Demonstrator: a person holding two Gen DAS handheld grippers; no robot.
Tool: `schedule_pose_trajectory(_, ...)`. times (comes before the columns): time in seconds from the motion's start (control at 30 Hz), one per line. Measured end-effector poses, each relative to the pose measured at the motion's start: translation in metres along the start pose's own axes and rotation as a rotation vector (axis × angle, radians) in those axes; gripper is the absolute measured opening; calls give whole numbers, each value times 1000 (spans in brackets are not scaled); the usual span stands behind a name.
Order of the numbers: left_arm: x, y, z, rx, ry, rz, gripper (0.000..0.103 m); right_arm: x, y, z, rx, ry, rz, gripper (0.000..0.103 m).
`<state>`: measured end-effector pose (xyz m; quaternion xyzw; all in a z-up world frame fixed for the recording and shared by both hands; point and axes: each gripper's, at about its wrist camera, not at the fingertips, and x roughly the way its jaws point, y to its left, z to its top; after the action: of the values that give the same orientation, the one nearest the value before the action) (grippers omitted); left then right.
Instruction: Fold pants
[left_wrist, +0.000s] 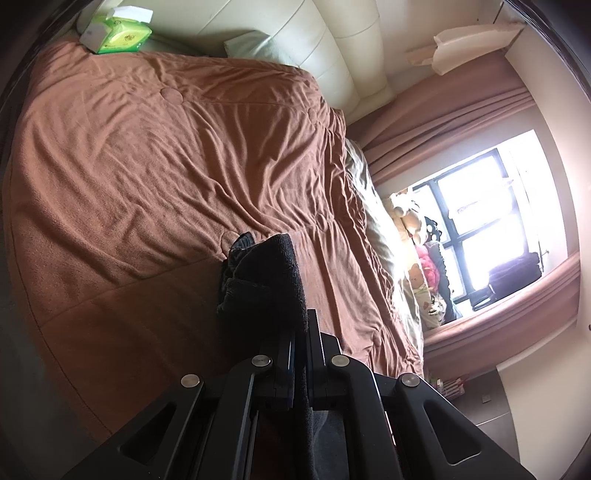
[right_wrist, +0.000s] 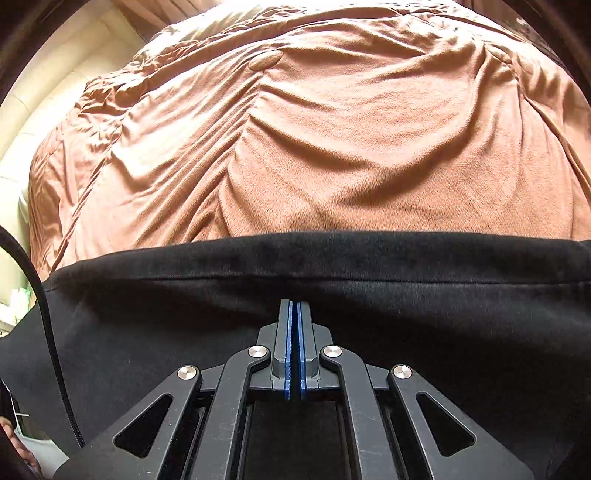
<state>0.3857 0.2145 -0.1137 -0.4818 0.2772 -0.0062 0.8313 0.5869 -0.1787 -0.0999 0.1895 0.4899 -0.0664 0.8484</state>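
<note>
The black pants (right_wrist: 406, 295) lie spread across the near part of a brown blanket (right_wrist: 351, 147), their straight hemmed edge running from left to right. My right gripper (right_wrist: 294, 302) points down over them with its blue pads (right_wrist: 288, 350) pressed together. No cloth shows between those pads. In the left wrist view a bunched end of the pants (left_wrist: 266, 273) sticks up out of my left gripper (left_wrist: 301, 314), which is shut on it. The dark cloth runs back between its fingers, lifted over the blanket (left_wrist: 166, 166).
The blanket covers a bed with a cream padded headboard (left_wrist: 332, 37) and a pale pillow (left_wrist: 255, 46). A green tissue pack (left_wrist: 118, 31) sits at the bed's far corner. Stuffed toys (left_wrist: 417, 229) crowd the window side. A black cord (right_wrist: 48, 314) hangs at the left.
</note>
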Motion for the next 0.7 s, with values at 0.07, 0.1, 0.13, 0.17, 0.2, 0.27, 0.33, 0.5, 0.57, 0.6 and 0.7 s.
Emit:
schedule_pose_trajectory(0.07, 0, 0, 0, 2, -1, 2, 5, 2, 1, 3, -6, -3, -9, 0)
schedule_pose_trajectory(0.1, 1, 0, 0, 1, -1, 3, 5, 2, 1, 5, -8, -2, -12, 0)
schedule_pose_trajectory(0.13, 1, 0, 0, 0, 0, 4, 5, 2, -2, 6, -12, 2, -15, 0)
schedule_pose_trajectory(0.17, 1, 0, 0, 2, -1, 2, 5, 4, -1, 6, -17, 6, -18, 0)
schedule_pose_trajectory(0.2, 1, -1, 0, 6, -1, 2, 5, 4, -1, 5, -22, 6, -20, 0)
schedule_pose_trajectory(0.27, 1, -4, 0, 13, -3, -2, 5, 0, -5, 8, -32, 6, -17, 0)
schedule_pose_trajectory(0.33, 0, -7, 0, 19, -2, -11, 5, 1, 0, 8, -38, 17, -4, 0)
schedule_pose_trajectory(0.5, 3, -17, 1, 35, 4, -33, 4, -23, -7, -25, -94, 51, 6, 0)
schedule_pose_trajectory(0.57, 3, -20, 1, 39, 9, -43, 5, -31, -6, -37, -102, 61, 19, 0)
schedule_pose_trajectory(0.6, 3, -22, 1, 42, 10, -47, 5, -32, -4, -45, -106, 68, 27, 0)
schedule_pose_trajectory(0.7, 2, -30, 2, 62, 10, -56, 4, -42, -10, -65, -106, 86, 45, 0)
